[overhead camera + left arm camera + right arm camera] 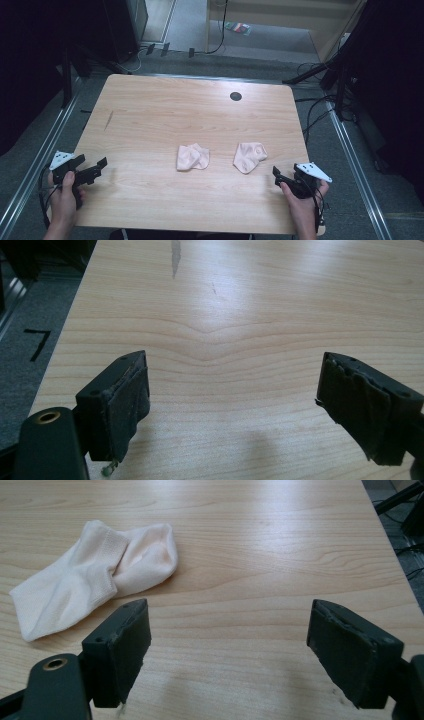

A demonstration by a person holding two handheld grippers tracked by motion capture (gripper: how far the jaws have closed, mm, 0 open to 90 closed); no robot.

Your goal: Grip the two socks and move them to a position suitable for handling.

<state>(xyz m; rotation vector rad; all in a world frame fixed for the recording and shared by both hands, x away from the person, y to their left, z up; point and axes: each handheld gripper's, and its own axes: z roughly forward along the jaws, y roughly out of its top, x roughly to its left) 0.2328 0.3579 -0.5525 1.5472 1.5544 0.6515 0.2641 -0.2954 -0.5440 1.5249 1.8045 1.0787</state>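
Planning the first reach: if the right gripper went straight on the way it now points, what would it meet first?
Probably nothing at first: the right gripper is open over bare table. The nearer sock lies left of its line, so it would likely slide past it, though depth is hard to judge.

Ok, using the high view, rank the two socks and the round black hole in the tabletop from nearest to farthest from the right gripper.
From the right gripper:
1. Right sock, just up-left of it.
2. Left sock, mid-table.
3. Black hole, near the far edge.
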